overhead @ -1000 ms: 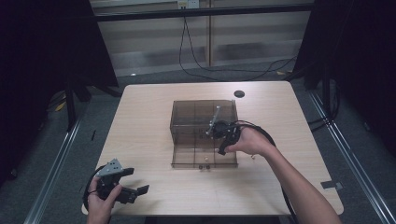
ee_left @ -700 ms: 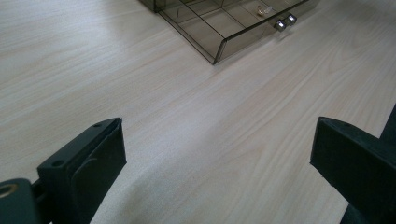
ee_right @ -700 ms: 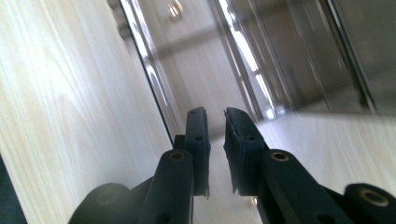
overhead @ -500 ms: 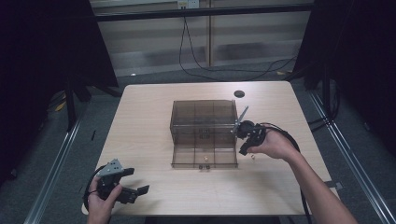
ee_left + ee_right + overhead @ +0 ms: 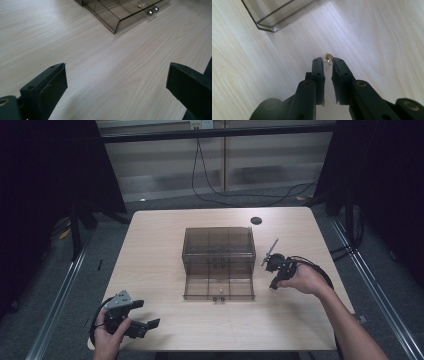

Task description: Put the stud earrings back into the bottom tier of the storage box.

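- High view: pale wooden bench (image 5: 165,270) carrying a smoked clear drawer cabinet (image 5: 218,242) at centre, its bottom drawer (image 5: 218,287) pulled out toward the person; a small black round item (image 5: 256,220) lies near the far edge.
- High view, left side: left hand-held gripper (image 5: 145,326) rests at the near left corner of the bench, well apart from the cabinet, jaws spread wide with nothing between them.
- High view, right side: right hand-held gripper (image 5: 273,286) sits just beside the drawer's right end, pointing down at the bench; whatever lies at its tips is too small to tell from here.
- Right gripper view: supplies that detail. A small gold-coloured piece (image 5: 328,58) sits at the tips of the nearly closed jaws of the right hand-held gripper (image 5: 327,61), over bare wood and clear of the cabinet corner (image 5: 265,26); it appears pinched, though the contact itself cannot be made out.
- Left gripper view: drawer compartments seen from low down, a second small gold-coloured item (image 5: 139,4) inside one, and two square metal knobs (image 5: 152,11) on the drawer front.
- Change since the earlier frames: right hand-held gripper, then over the cabinet, now sits right of it and lower; left one unchanged.
- Markings: no legible writing or brand.
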`<state>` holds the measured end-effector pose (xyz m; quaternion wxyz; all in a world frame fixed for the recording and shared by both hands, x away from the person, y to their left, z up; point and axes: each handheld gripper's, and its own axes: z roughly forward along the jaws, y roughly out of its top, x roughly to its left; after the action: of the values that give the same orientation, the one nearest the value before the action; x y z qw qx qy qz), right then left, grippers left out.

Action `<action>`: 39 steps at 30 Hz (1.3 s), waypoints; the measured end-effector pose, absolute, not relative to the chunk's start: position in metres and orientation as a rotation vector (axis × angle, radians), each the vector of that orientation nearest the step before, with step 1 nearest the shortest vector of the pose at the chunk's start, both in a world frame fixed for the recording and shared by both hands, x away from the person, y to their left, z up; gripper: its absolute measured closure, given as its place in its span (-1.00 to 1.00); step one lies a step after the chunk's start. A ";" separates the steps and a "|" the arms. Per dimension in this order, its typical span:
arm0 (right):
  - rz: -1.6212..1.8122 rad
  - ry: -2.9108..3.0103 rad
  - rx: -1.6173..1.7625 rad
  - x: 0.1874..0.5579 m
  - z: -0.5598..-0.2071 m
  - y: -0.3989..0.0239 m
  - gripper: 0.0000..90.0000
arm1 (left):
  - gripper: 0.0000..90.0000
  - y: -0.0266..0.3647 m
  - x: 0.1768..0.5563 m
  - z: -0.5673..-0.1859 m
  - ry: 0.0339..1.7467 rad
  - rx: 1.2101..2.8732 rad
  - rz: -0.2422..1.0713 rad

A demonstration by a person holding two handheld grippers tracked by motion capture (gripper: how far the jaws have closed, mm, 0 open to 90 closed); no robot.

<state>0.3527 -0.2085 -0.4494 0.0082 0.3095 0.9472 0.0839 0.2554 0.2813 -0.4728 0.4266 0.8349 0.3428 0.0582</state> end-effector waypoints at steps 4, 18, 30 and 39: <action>0.250 2.971 0.970 0.354 -0.456 -0.209 0.77 | -0.93 0.281 0.256 -0.473 0.856 2.086 0.147; 0.208 2.977 0.993 0.358 -0.467 -0.208 0.84 | -0.93 0.281 0.255 -0.473 0.856 2.086 0.145; 0.221 2.985 0.993 0.358 -0.465 -0.207 0.91 | -0.93 0.281 0.256 -0.473 0.855 2.087 0.149; 0.256 2.979 0.982 0.355 -0.456 -0.206 0.91 | -0.93 0.281 0.256 -0.473 0.857 2.085 0.149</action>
<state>0.3551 -0.2059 -0.4562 -0.0027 0.3122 0.9465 0.0814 0.2557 0.2812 -0.4731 0.4272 0.8345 0.3429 0.0597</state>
